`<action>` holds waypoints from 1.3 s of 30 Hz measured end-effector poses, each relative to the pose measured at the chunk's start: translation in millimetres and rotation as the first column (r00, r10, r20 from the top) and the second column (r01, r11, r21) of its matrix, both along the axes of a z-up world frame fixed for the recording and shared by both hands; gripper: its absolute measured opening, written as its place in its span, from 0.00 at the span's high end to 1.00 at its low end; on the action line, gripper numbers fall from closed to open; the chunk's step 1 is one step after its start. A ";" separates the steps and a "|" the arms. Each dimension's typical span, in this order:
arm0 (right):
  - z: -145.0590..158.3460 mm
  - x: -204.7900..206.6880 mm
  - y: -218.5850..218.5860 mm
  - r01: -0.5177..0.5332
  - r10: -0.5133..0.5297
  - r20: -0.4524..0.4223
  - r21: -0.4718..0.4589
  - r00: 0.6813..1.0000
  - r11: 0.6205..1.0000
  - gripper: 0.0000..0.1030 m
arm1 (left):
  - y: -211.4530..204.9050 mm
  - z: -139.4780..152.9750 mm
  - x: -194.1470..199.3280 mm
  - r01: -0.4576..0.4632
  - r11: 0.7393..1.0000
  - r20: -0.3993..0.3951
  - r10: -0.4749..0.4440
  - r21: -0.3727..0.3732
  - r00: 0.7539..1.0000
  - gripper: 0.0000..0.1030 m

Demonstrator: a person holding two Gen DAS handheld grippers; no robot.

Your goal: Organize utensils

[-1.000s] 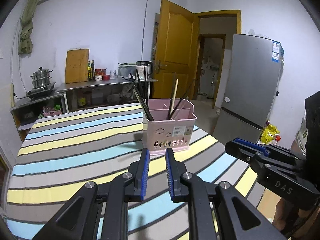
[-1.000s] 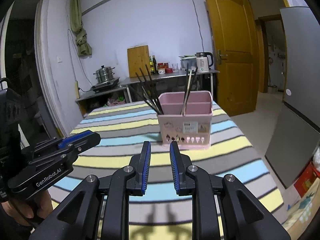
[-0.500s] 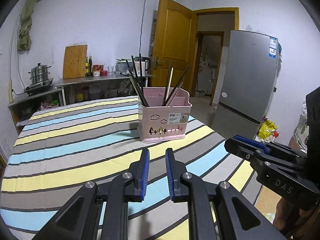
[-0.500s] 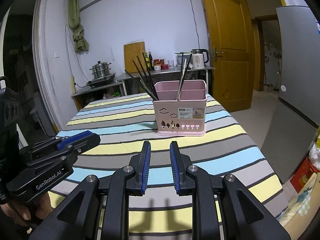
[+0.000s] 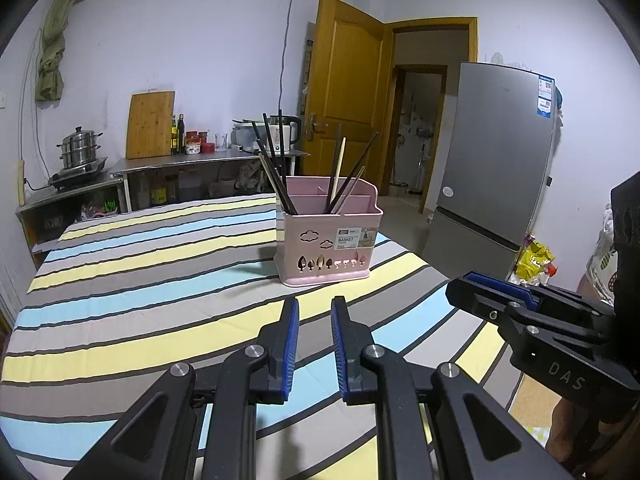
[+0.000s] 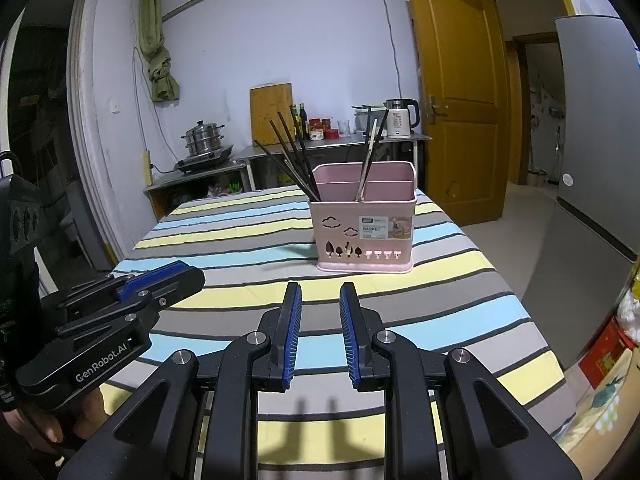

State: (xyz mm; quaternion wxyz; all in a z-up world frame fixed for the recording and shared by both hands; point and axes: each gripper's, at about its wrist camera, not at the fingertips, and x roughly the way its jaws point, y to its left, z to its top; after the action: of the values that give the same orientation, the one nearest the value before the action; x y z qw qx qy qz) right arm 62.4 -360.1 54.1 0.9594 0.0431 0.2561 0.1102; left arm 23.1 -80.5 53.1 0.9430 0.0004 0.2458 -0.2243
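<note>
- Centrally on the striped-cloth bench (image 5: 140, 280), toward its far right part: pink plastic utensil basket with cloud and tree cut-outs (image 5: 328, 246), upright, white label on its front
- Leaning out of the basket's left compartment: several dark chopsticks (image 5: 276, 168), fanned toward the left
- Standing in the compartment to the right: pale wooden chopstick (image 5: 339, 172) with a few darker sticks beside it
- Near edge, left gripper with black arms and blue pads (image 5: 314, 344): jaws parted by a narrow gap, holding nothing, hovering above the cloth well short of the basket
- Alongside, right gripper of the same black-and-blue build (image 6: 319, 332): jaws likewise slightly apart, gripping nothing, pointed at the basket
- Behind the bench: steel counter against the wall (image 6: 336, 146) with bamboo cutting board (image 6: 270, 114), white kettle (image 6: 400, 118), steel steamer pot (image 6: 202, 138)
- Right of the bench: grey refrigerator (image 5: 492, 160), yellow wooden door (image 5: 346, 88)
</note>
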 end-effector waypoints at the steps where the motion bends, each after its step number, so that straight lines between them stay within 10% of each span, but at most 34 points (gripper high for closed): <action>1: 0.2 -0.4 0.4 0.000 0.000 0.000 -0.001 1.000 1.000 0.80 | 0.0 -0.2 -0.5 0.000 1.000 0.002 0.000 0.002 1.000 0.85; 39: -1.8 -0.8 1.4 0.002 -0.002 -0.015 -0.014 1.000 1.000 0.80 | -1.9 -3.7 -7.5 0.010 1.000 -0.003 -0.010 0.013 1.000 0.85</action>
State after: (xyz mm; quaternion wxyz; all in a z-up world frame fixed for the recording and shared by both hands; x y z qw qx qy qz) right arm 61.6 -358.7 52.3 0.9578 0.0377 0.2641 0.1072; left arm 15.6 -82.4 49.5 0.9414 0.0076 0.2488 -0.2274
